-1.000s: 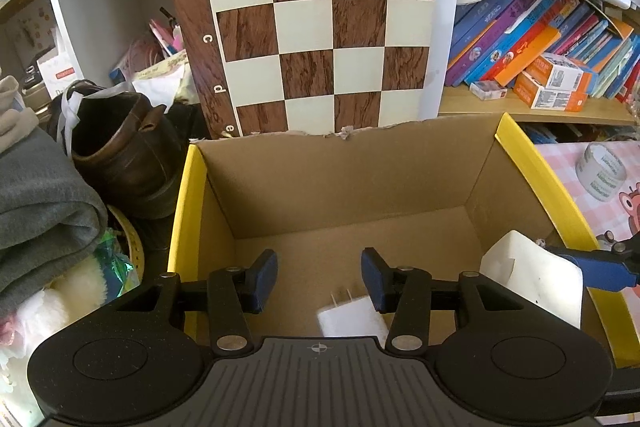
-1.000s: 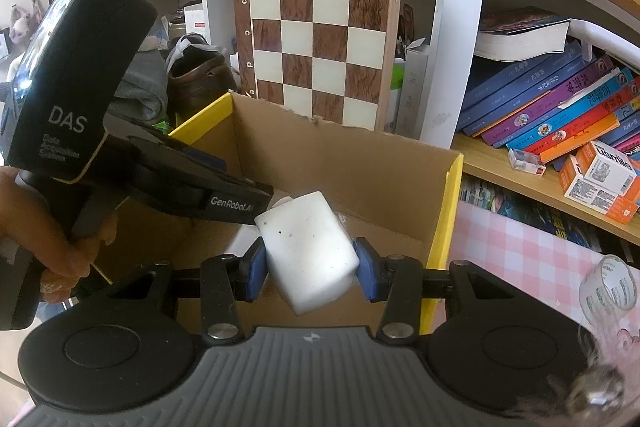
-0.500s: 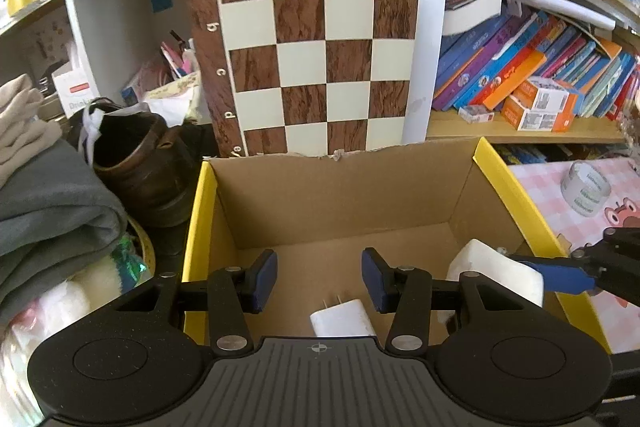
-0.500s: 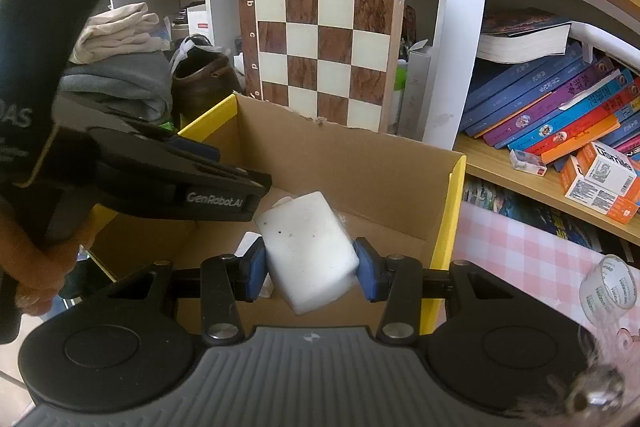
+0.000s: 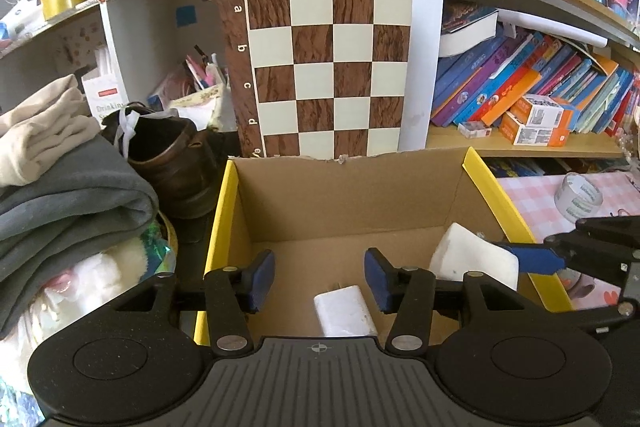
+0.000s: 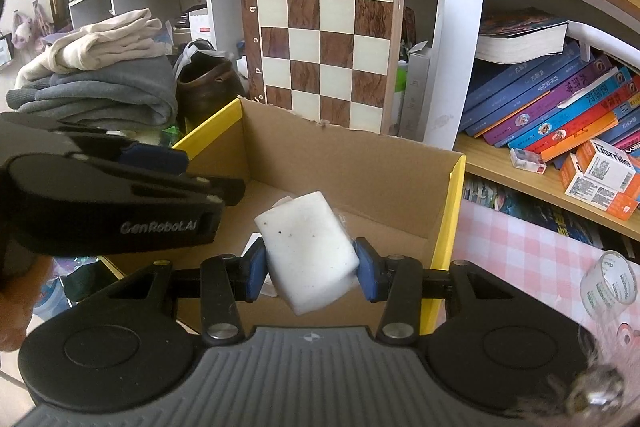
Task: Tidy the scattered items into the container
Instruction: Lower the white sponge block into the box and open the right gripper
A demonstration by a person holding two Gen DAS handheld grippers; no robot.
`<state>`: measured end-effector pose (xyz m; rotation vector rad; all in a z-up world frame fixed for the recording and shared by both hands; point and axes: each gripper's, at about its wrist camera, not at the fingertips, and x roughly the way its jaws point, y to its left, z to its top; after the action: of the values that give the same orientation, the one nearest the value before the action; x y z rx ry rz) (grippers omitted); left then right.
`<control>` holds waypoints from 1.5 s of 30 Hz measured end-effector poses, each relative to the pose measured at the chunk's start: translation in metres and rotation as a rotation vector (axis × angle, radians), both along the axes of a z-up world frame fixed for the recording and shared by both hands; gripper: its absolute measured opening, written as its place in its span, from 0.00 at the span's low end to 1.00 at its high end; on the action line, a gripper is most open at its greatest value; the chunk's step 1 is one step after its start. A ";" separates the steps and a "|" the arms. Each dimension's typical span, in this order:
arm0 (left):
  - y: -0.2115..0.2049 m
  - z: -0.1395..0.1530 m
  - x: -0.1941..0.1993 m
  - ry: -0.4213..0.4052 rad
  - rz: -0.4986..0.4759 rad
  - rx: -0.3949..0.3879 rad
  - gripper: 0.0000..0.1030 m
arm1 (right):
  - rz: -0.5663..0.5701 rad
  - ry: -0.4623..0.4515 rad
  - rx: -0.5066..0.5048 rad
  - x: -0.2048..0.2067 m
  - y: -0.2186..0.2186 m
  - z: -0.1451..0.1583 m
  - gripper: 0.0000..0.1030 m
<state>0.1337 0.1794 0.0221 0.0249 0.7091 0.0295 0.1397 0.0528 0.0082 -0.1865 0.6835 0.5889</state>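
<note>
An open cardboard box with yellow side rims stands below a chessboard. My right gripper is shut on a white foam block, holding it over the box interior; the same block shows at the right side of the box in the left wrist view. A white charger plug lies on the box floor. My left gripper hangs open and empty above the near part of the box, just over the plug. The left gripper body fills the left of the right wrist view.
A chessboard leans behind the box. Folded clothes and a brown shoe crowd the left. Books and small cartons fill the right shelf. A clear tape roll lies on the pink checked cloth.
My left gripper has drawn back and up, away from the box, leaving the plug on the floor. The right gripper with the white block has sunk slightly lower into the box.
</note>
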 end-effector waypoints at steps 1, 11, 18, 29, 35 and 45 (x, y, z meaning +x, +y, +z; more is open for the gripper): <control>-0.001 0.000 -0.002 -0.002 0.000 0.001 0.49 | 0.000 0.000 0.001 0.000 0.000 0.001 0.42; 0.000 0.005 -0.020 -0.027 0.028 0.001 0.49 | -0.014 0.021 -0.002 0.001 -0.003 0.001 0.42; 0.001 0.006 -0.031 -0.042 0.040 0.003 0.49 | -0.031 0.050 -0.012 0.008 -0.005 -0.003 0.42; 0.003 0.006 -0.034 -0.051 0.033 0.006 0.63 | -0.021 0.065 -0.063 0.023 0.000 -0.010 0.42; 0.006 0.004 -0.033 -0.047 0.037 0.008 0.64 | -0.019 0.085 -0.081 0.034 0.005 -0.016 0.42; 0.008 0.002 -0.033 -0.037 0.044 0.011 0.65 | -0.005 0.146 -0.107 0.054 0.016 -0.024 0.42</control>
<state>0.1011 0.1878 0.0239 0.0190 0.6721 0.0762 0.1941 0.0684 -0.0156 -0.2433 0.8579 0.5653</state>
